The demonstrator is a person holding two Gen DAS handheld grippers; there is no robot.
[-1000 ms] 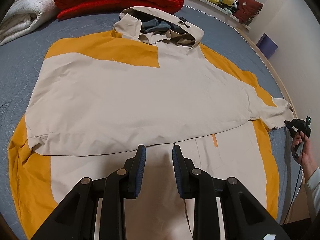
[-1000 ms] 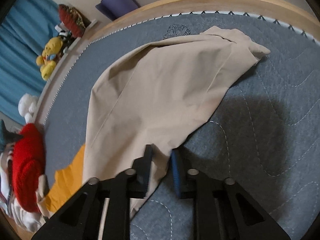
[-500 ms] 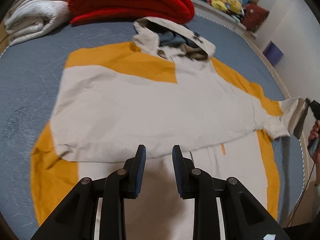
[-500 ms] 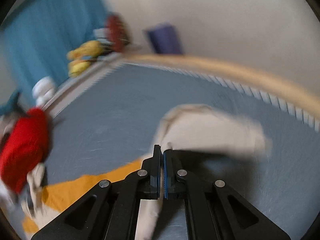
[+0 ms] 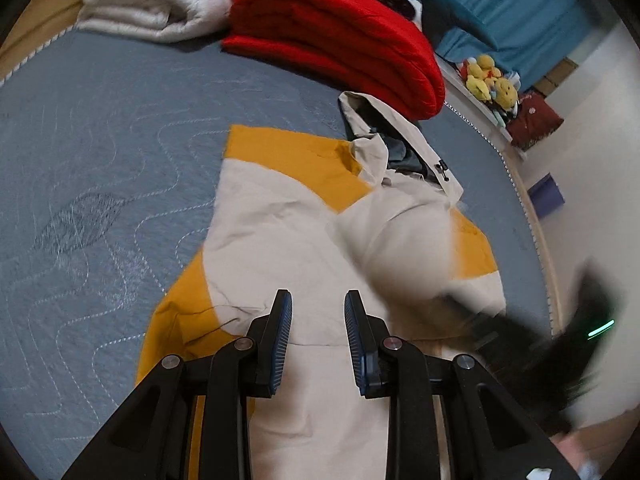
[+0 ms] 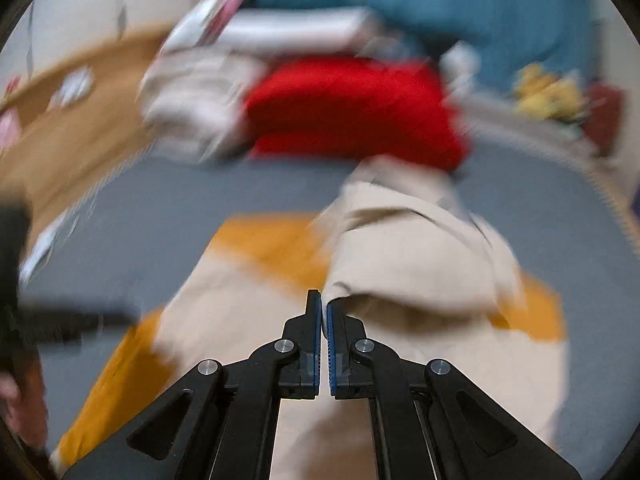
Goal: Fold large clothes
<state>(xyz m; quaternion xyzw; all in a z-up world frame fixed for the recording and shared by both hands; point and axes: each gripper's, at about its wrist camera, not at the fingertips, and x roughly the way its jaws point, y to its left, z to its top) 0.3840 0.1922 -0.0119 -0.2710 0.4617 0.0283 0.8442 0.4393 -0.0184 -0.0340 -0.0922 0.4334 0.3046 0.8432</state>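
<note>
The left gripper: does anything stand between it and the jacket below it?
Nothing visible does. The left gripper is open and empty over the jacket, which lies flat on the bed. The right gripper is shut on the sleeve.

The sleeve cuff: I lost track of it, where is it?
Right wrist view: the sleeve cuff is pinched in the right gripper, lifted over the jacket body, below the hood.

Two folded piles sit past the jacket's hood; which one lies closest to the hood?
The red folded blanket, its edge right beside the beige hood. The cream fluffy blanket lies farther left.
</note>
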